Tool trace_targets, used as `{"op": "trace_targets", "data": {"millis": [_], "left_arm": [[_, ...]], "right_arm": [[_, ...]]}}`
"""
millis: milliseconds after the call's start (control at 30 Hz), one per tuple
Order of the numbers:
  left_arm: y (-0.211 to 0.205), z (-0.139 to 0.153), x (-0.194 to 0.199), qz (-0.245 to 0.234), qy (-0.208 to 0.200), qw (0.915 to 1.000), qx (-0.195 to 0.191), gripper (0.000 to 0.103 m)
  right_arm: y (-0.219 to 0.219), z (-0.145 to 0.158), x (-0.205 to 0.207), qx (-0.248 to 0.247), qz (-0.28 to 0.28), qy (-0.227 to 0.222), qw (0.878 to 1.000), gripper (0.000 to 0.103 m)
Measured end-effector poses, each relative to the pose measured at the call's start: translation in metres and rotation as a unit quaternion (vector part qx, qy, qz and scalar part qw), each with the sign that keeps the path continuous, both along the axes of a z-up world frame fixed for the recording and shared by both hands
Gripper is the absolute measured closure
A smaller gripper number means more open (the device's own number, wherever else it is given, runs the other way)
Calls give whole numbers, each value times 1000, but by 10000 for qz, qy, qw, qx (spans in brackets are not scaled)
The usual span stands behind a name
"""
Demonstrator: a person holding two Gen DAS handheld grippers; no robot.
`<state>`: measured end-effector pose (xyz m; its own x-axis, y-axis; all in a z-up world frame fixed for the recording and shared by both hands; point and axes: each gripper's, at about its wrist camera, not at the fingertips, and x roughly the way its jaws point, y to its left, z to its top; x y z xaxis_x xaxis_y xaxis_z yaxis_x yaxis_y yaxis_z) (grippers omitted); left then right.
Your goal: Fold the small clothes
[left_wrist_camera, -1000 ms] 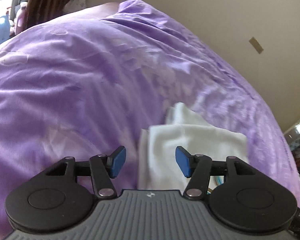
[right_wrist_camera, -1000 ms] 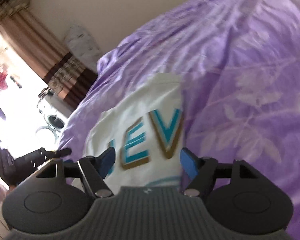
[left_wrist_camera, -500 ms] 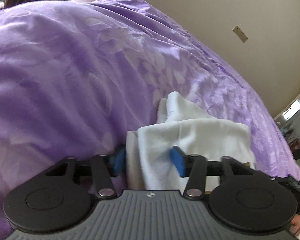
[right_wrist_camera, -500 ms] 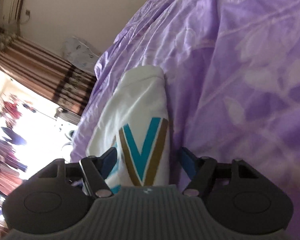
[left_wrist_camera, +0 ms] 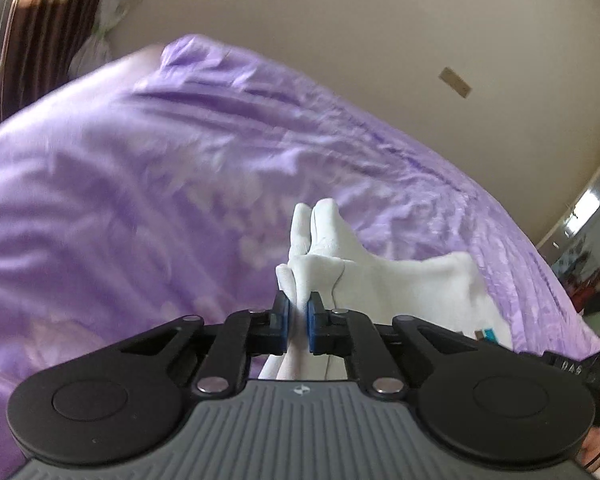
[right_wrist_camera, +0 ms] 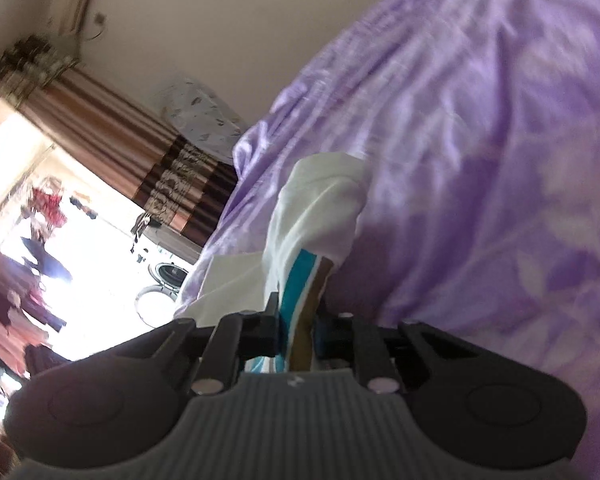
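Both grippers have closed since the earlier frames. The left gripper (left_wrist_camera: 298, 320), whose blue pads stood apart on either side of the cloth half a second ago, now has its jaws pressed together on a bunched fold of the white garment (left_wrist_camera: 400, 280). The right gripper (right_wrist_camera: 298, 330), likewise open before, is now clamped on the garment's (right_wrist_camera: 316, 208) printed edge, where a teal and brown stripe runs down between the jaws. The garment, which lay flat and folded on the purple bedspread (left_wrist_camera: 140, 200) a second ago, is now gathered up at both held points; in the left wrist view two white lobes of cloth rise just beyond the pads, and the rest trails off to the right across the bedspread.

In the right wrist view the garment stands up as a narrow column ahead of the jaws, with a flatter white portion spreading left of it over the bedspread (right_wrist_camera: 480, 160). A shadow falls on the bedspread just right of the cloth.

Surroundings: a beige wall (left_wrist_camera: 360, 32) behind the bed, with a small plate (left_wrist_camera: 455, 82) on it. Striped brown curtains (right_wrist_camera: 112, 148) hang by a bright opening, a washing machine (right_wrist_camera: 166, 274) below them. A patterned pillow (right_wrist_camera: 200, 116) lies at the bed's far end. The background is blurred.
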<state>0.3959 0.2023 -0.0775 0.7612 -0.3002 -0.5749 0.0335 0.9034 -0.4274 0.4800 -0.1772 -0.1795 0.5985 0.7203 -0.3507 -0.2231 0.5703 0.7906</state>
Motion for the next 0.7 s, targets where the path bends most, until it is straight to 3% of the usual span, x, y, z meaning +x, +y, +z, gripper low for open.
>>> {"op": "trace_targets", "data": {"millis": [267, 500, 700], "left_arm": [[-31, 68, -60, -87, -734, 9969, 268, 95], [-69, 132, -124, -315, -1283, 9905, 389, 96], [-113, 169, -179, -640, -1433, 9858, 605, 96]], "right_arm": [[-20, 80, -67, -114, -64, -761, 9970, 93], [-55, 153, -146, -217, -414, -1569, 9865, 93], [-96, 182, -217, -306, -769, -1807, 9800, 93]]}}
